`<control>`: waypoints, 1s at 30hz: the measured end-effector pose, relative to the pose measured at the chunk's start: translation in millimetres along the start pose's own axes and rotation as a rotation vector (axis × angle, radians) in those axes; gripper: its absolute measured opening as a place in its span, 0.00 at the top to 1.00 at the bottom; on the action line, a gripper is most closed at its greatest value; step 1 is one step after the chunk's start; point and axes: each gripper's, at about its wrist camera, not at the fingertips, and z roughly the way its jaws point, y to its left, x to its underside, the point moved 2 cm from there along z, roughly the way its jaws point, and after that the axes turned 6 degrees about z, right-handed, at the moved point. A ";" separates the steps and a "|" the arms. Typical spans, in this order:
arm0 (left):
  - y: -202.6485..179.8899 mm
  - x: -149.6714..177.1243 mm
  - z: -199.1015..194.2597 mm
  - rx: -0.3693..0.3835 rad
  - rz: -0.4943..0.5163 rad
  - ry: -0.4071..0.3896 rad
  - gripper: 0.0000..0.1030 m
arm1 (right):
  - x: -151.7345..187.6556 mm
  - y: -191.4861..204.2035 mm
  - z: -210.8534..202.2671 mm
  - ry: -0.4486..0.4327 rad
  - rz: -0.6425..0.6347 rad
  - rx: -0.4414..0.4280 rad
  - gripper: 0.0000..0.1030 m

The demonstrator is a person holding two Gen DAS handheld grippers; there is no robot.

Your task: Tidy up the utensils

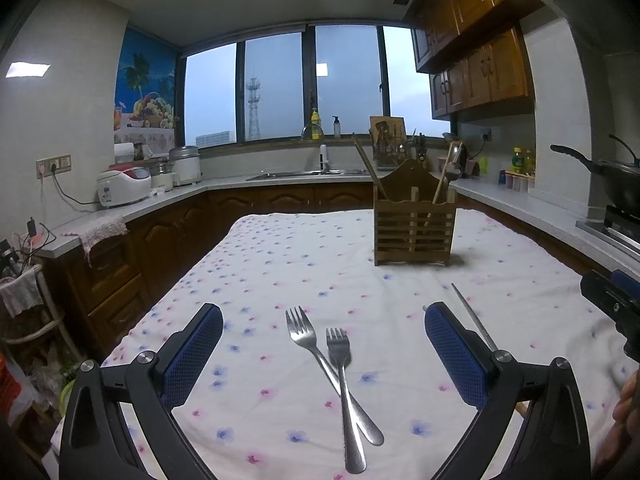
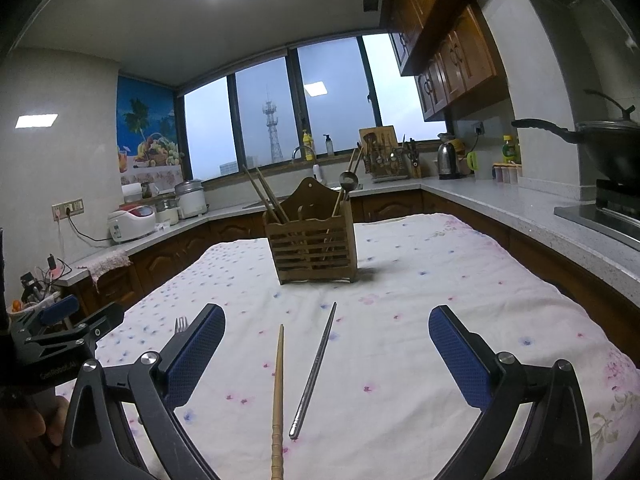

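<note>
Forks (image 1: 340, 376) crossed, steel, on tablecloth (image 1: 280, 264)

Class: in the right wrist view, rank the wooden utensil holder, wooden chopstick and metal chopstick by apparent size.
1. wooden utensil holder
2. wooden chopstick, though nearness to the camera inflates it
3. metal chopstick

we see blue mesh pads (image 1: 192, 354) on black gripper frames, a white tablecloth (image 2: 420, 300) dotted with pink and blue flowers, two silver forks (image 1: 340, 376), a brown slatted holder (image 2: 312, 240), one tan chopstick (image 2: 278, 392) and one grey chopstick (image 2: 316, 364).
</note>
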 end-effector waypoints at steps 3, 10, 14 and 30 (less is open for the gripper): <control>-0.2 0.1 0.0 -0.002 0.000 0.001 0.01 | 0.0 0.0 -0.1 0.000 0.001 0.000 0.00; 0.0 0.9 0.0 0.000 0.000 0.000 0.01 | 0.1 -0.1 -0.1 0.000 0.001 0.000 0.00; -0.9 0.9 -0.5 0.001 -0.001 0.000 0.01 | -0.3 -0.1 -0.3 0.001 0.001 0.000 0.00; -6.0 -2.8 -1.6 0.010 -0.003 0.003 0.01 | -1.2 -0.5 -0.8 0.001 0.005 0.001 0.00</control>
